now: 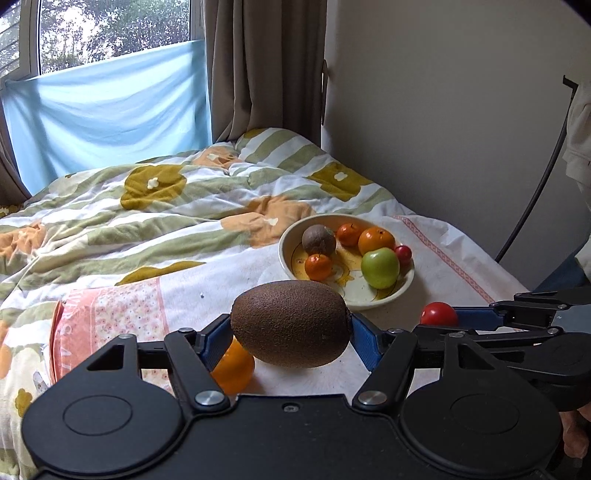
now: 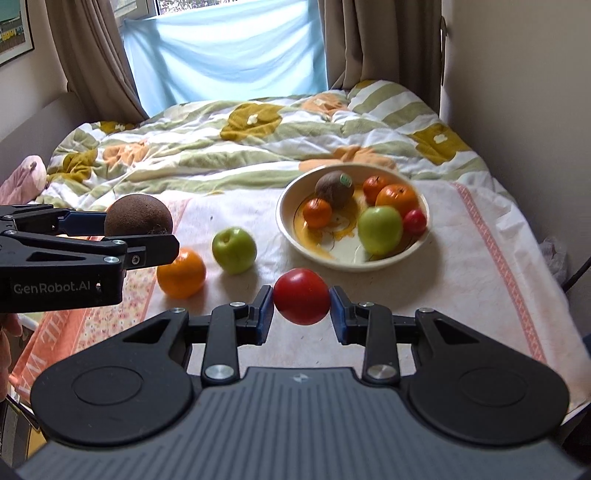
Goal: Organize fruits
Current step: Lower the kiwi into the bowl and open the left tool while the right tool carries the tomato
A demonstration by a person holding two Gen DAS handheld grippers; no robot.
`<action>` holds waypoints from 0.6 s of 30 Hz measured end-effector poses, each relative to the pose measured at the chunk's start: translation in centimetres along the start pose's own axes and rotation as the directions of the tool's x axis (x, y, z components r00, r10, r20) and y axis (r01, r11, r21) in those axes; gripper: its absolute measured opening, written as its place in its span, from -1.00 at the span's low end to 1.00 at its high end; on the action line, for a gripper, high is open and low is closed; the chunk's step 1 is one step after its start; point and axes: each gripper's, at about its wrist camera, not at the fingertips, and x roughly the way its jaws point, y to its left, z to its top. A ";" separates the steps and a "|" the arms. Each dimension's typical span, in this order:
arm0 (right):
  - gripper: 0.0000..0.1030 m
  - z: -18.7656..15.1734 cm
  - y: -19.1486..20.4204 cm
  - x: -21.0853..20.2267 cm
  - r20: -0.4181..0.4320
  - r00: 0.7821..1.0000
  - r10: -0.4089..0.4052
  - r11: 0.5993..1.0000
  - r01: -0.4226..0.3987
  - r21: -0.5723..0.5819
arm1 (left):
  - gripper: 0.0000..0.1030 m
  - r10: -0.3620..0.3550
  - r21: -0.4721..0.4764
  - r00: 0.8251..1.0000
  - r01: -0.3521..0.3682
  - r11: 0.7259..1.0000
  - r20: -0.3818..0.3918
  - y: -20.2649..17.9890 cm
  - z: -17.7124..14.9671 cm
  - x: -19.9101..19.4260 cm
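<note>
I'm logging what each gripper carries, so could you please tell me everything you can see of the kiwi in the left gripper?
The kiwi is a brown, fuzzy, matte oval, whole and unblemished as far as shown. It lies sideways, long axis across the left gripper, whose blue pads press on its two ends. It is held in the air above the cloth, near an orange, short of the bowl. Nothing else touches it.

We see a bed with a flowered quilt (image 2: 258, 147) mid-frame, brown curtains (image 2: 369, 40) and a blue cloth (image 2: 225, 55) over the daylit window (image 1: 110, 29) at top, plain wall (image 1: 443, 92) at right.
</note>
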 end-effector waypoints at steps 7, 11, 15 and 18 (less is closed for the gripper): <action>-0.07 3.2 -3.0 -0.1 0.037 0.999 0.017 1.000 -0.016 -0.027 | 0.41 0.030 -0.005 0.999 -0.030 1.000 0.032 -1.8 2.7 1.0; -0.08 5.1 -5.0 1.1 0.035 0.998 0.046 0.998 -0.044 -0.051 | 0.41 0.058 -0.022 0.998 -0.057 0.998 0.026 -2.8 4.1 2.8; -0.08 7.1 -7.0 2.9 0.025 0.997 0.077 0.993 -0.075 -0.086 | 0.41 0.085 -0.031 0.996 -0.084 0.996 0.008 -4.1 5.0 5.3; -0.07 8.4 -8.6 4.8 0.011 0.995 0.101 0.989 -0.099 -0.108 | 0.41 0.100 -0.035 0.995 -0.100 0.994 -0.017 -5.1 5.4 7.7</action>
